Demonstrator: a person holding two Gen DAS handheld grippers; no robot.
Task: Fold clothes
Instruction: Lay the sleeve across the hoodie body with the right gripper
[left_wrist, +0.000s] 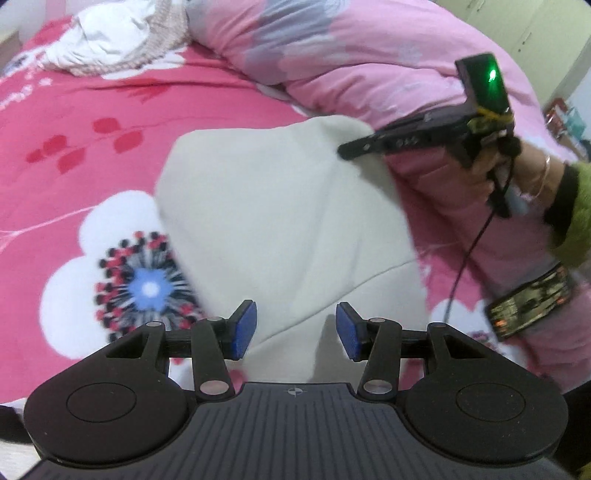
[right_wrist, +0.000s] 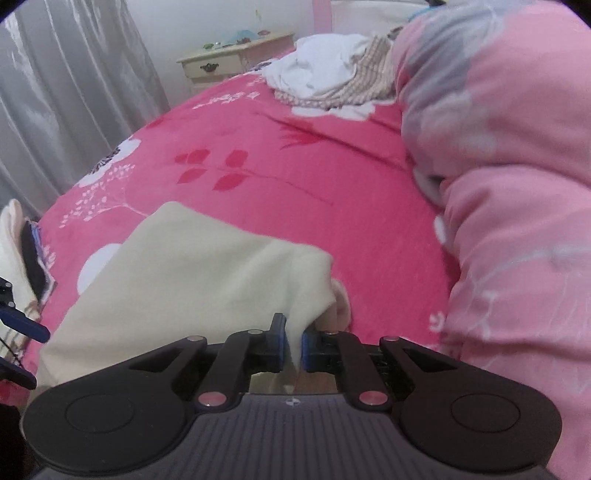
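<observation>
A cream garment (left_wrist: 280, 206) lies spread on the pink flowered bedsheet (left_wrist: 74, 122). My left gripper (left_wrist: 295, 330) is open just above the garment's near edge, and its blue pads (left_wrist: 243, 330) touch nothing. In the same view my right gripper (left_wrist: 345, 151), held by a hand in a green sleeve, reaches the garment's far right corner. The right wrist view shows the right gripper (right_wrist: 293, 345) shut on a pinched fold of the cream garment (right_wrist: 192, 273), which rises from the sheet into the jaws.
A bulky pink quilt (right_wrist: 498, 147) is heaped along the right side of the bed (right_wrist: 277, 177). A pile of white and striped clothes (right_wrist: 332, 74) lies at the far end. Beyond the bed stand a cream nightstand (right_wrist: 229, 62) and a grey curtain (right_wrist: 55, 92).
</observation>
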